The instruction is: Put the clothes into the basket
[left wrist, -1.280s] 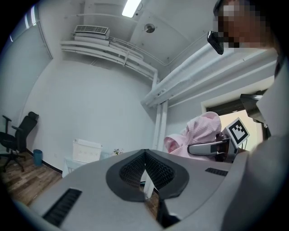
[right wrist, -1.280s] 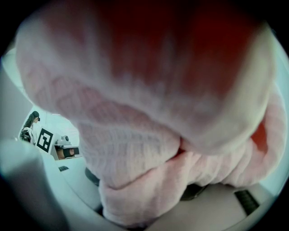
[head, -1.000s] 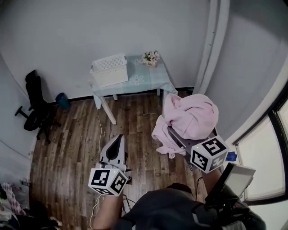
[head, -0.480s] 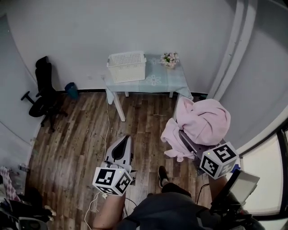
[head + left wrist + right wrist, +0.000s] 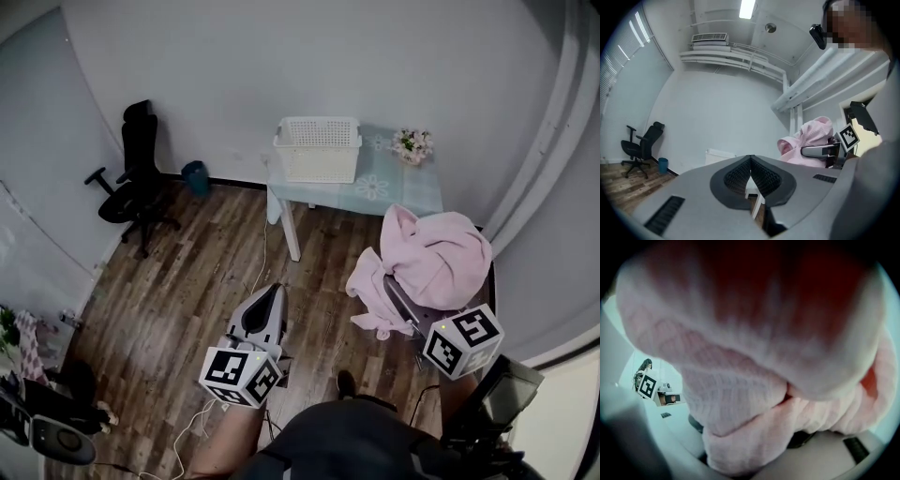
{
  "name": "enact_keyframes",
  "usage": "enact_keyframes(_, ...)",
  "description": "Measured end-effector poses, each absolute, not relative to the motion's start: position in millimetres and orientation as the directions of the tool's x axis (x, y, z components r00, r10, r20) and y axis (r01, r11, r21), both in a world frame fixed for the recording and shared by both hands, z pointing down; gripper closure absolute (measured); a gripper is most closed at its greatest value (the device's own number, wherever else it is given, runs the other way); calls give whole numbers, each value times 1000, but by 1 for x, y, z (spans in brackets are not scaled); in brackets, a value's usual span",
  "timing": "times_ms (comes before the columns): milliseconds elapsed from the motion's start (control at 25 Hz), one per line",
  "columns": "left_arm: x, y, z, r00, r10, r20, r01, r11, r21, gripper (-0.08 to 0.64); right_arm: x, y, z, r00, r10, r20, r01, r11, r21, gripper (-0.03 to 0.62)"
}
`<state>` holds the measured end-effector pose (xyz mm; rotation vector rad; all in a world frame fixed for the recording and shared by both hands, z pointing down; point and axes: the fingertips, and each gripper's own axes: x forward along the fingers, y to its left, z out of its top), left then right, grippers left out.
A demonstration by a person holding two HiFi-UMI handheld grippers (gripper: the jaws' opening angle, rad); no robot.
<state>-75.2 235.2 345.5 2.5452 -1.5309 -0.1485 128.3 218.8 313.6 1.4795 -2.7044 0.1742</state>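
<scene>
Right gripper (image 5: 388, 281) clamps bulky pink fleece garment (image 5: 441, 262); left gripper (image 5: 274, 291) closed, empty. Best carried high over white perforated plastic basket (image 5: 319, 150).

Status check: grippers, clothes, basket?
Right gripper shut on pink garment, held up. Left gripper shut, empty. Basket on table ahead; no obstacle seen.
</scene>
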Motion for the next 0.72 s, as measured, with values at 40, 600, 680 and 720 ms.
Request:
enact_keyframes(40, -76, 227, 345, 455, -890, 2, -873, -446, 198, 551, 128, 208, 313, -553, -828, 99, -833, 548, -71, 275)
enact_keyframes(600, -54, 85, 353, 322, -943, 86, -942, -309, 134, 549, 131, 43, 332, -691, -715, 109, -723, 688, -70, 275)
enact_keyframes(680, -51, 76, 352, 309, -946, 95, -947, -296, 125, 549, 130, 33, 331, -708, -697, 114, -705, 706, -62, 275)
enact_keyframes(720, -50, 75, 351, 305, -947, 100, -949, -293, 119, 549, 129, 31, 332, -712, -692, 115, -701, 711, -58, 275)
